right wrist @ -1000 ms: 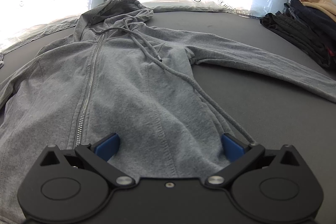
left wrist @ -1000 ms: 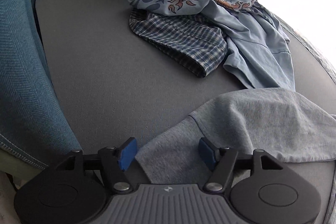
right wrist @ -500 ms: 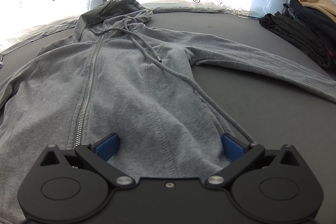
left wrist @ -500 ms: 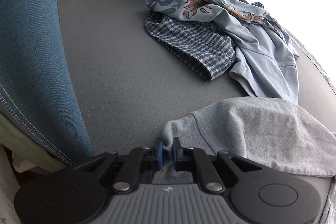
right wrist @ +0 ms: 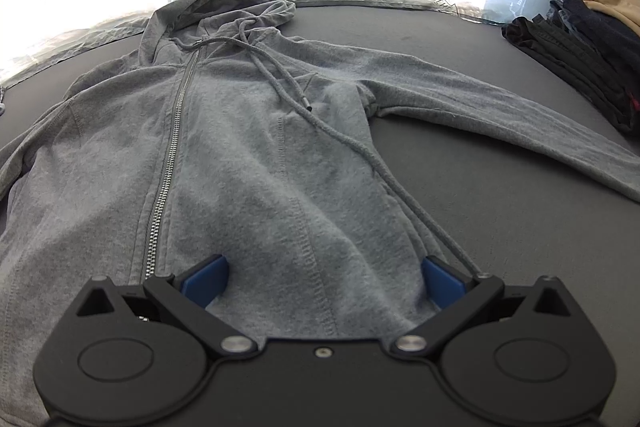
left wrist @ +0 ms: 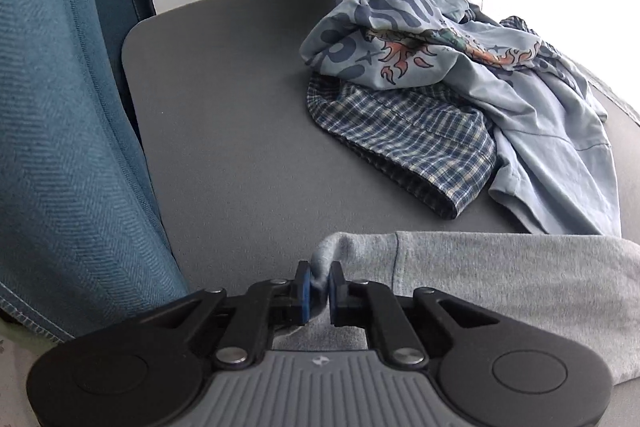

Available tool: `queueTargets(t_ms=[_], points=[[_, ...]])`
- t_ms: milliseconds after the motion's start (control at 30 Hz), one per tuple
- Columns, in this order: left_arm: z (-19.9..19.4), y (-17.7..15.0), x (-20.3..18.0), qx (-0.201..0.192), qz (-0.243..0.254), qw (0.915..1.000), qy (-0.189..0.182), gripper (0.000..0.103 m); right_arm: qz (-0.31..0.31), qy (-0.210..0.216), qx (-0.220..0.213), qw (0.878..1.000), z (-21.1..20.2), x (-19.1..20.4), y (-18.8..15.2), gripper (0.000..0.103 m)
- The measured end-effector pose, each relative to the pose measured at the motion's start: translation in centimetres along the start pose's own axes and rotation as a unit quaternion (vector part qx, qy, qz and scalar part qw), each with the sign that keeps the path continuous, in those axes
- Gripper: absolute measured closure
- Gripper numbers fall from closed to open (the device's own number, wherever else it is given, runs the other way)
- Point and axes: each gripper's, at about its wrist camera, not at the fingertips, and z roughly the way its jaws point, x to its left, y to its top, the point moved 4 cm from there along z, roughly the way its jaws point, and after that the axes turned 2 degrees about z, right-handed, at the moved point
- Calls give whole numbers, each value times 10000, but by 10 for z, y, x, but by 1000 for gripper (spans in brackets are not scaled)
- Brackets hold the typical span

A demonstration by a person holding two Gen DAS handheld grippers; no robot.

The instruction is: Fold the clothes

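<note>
- Left wrist view showed my left claw pinching the cuff of the grey hoodie's sleeve at the lower middle of the frame, pads pressed together on a small bunch of cloth.
- Right wrist view showed my right claw spread wide over the hoodie, which lay flat, zip up, on the dark table; nothing was gripped there.
- To fold well, I judged I should carry the cuff across the chest, keeping the sleeve taut and the body pinned.
- Only the left view showed the crumpled blue shirt and checked shirt, upper right.
- Only the right view showed the hood, the drawstring and a dark stack at right.
</note>
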Motion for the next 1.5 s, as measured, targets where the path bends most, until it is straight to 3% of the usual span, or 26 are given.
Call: queueTargets(t_ms=[200, 300, 367, 467, 667, 800, 900, 933, 1000, 1033, 1300, 1433, 1500], points=[[11, -3, -11, 165, 372, 9991, 143, 92, -470, 676, -579, 9949, -13, 39, 56, 5], [15, 0, -13, 267, 401, 9987, 183, 92, -664, 1193, -612, 9887, 1, 75, 93, 24], [18, 3, -14, 344, 381, 9985, 199, 92, -680, 1519, -553, 9845, 17, 102, 120, 49], [21, 7, -15, 463, 404, 9979, 224, 92, -603, 1941, -411, 9783, 45, 146, 157, 61], [28, 19, -16, 766, 243, 9963, 307, 92, -735, 2192, -111, 9728, 97, 232, 201, 62], [32, 25, -21, 922, 376, 9940, 442, 93, -502, 2246, 279, 9728, 118, 256, 201, 61], [34, 28, -24, 990, 514, 9924, 513, 93, -519, 2081, 483, 9755, 129, 270, 195, 54], [34, 29, -24, 999, 534, 9922, 526, 93, -563, 2010, 384, 9772, 131, 273, 194, 55], [35, 30, -24, 988, 559, 9920, 554, 93, -794, 1766, 257, 9807, 133, 279, 196, 72], [35, 30, -23, 973, 540, 9922, 571, 93, -885, 1698, 253, 9812, 133, 281, 197, 100], [34, 41, -20, 831, 257, 9952, 449, 93, -786, 1849, -245, 9793, 127, 290, 238, 101], [44, 41, -29, 804, 521, 9941, 504, 92, -1094, 1746, 304, 9781, 151, 301, 225, 99], [46, 40, -32, 768, 667, 9933, 552, 92, -1274, 1800, 165, 9753, 144, 299, 221, 85]])
